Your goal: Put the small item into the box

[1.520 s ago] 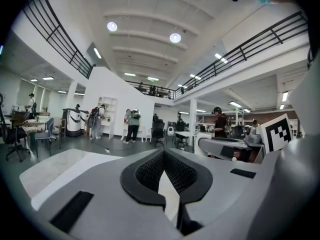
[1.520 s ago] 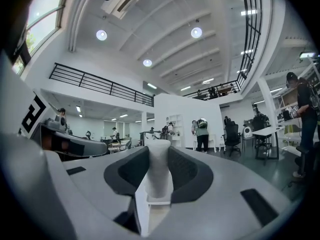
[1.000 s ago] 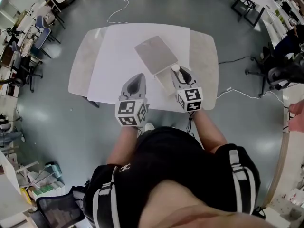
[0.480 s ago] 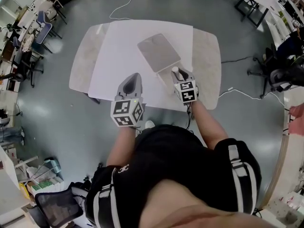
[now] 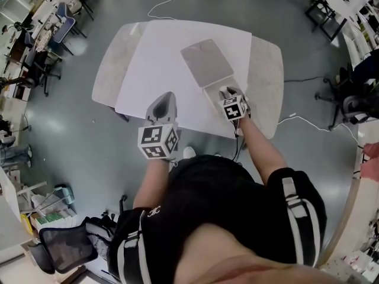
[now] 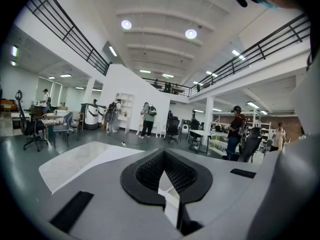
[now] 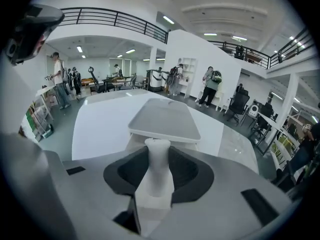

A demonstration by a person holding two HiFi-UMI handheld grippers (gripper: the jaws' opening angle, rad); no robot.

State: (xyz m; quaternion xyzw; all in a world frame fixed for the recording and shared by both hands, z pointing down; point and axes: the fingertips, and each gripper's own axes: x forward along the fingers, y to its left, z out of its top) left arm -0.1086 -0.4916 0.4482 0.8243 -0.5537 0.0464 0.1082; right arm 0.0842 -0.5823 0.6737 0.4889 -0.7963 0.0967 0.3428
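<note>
A small white bottle-shaped item [image 7: 158, 170] stands upright between the jaws of my right gripper [image 7: 159, 156], which is shut on it. In the head view that gripper [image 5: 227, 93] hangs at the near end of the box [image 5: 213, 93], whose grey lid [image 5: 207, 63] is swung open towards the far side. The right gripper view shows the lid [image 7: 162, 119] just beyond the item, with the white box wall [image 7: 131, 142] below it. My left gripper [image 5: 164, 104] hovers over the table's near edge, left of the box. Its jaws [image 6: 165, 184] are together with nothing in them.
The white table [image 5: 160, 58] has grey side slabs [image 5: 109, 78] and drops off on every side to the floor. A cable [image 5: 160, 5] lies on the floor beyond it. Chairs, desks and several people stand far off in the hall.
My right gripper has sunk lower and moved slightly forward with the white item, closer over the box. The left gripper has barely shifted. The head camera has drifted.
</note>
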